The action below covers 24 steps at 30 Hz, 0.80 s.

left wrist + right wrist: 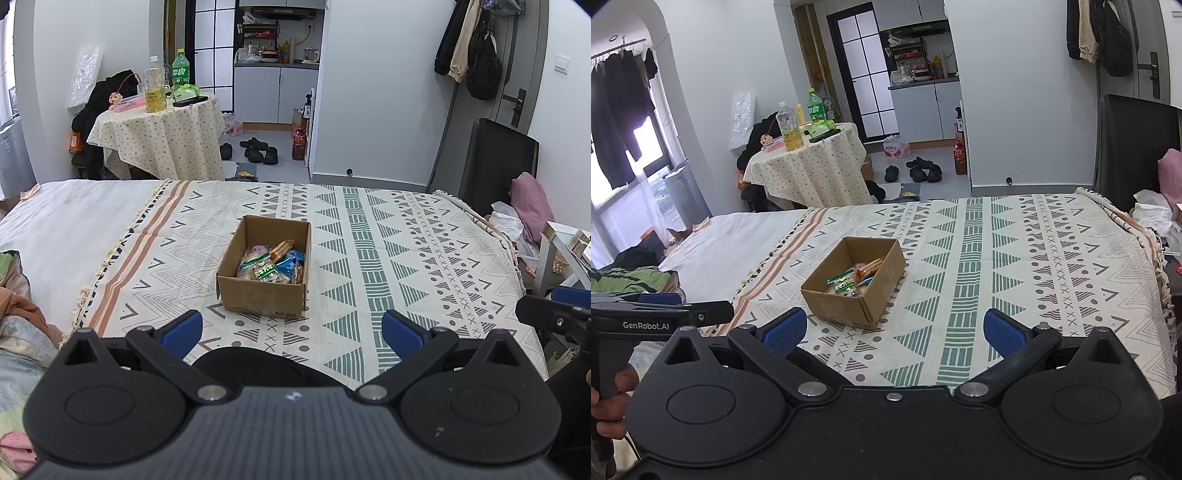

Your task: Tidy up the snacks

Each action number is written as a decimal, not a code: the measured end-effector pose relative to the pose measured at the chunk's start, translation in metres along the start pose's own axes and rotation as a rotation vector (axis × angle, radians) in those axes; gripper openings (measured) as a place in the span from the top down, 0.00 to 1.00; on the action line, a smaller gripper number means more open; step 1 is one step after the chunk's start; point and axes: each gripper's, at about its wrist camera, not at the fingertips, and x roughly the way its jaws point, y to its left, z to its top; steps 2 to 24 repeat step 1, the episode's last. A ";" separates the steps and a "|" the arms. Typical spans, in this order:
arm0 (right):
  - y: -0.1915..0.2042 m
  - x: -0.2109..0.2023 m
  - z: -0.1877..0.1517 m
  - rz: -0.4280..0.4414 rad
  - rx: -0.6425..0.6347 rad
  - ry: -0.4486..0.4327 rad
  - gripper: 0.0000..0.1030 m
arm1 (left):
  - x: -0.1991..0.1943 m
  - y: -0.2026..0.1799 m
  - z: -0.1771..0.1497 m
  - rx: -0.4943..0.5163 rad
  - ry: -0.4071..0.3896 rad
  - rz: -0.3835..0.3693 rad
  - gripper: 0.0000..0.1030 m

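Cardboard box [265, 291] sits mid-blanket [406, 258] with the snack packets [271, 264] piled inside; none lie loose around it, so sorting looks about done. Near the box, the left gripper [291, 328] and right gripper [894, 328] both hover wide apart, holding nothing.

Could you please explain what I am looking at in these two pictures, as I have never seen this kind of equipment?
These are two handheld grippers, one in each of a person's hands; there is no robot arm. Each carries a wide-angle camera looking forward along its two blue-padded fingers. One picture comes from the left gripper, the other from the right gripper. Both are open and hold nothing. Ahead lies a patterned cloth spread over a bed. On it stands an open cardboard box with several wrapped snacks inside. The right gripper's view also shows the left one at its left edge.
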 end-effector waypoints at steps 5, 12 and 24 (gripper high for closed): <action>0.000 0.000 0.000 0.001 -0.003 0.000 0.00 | 0.000 0.000 0.000 -0.001 0.003 0.000 0.00; 0.000 0.000 0.000 0.001 -0.003 0.000 0.00 | 0.000 0.000 0.000 -0.001 0.003 0.000 0.00; 0.000 0.000 0.000 0.001 -0.003 0.000 0.00 | 0.000 0.000 0.000 -0.001 0.003 0.000 0.00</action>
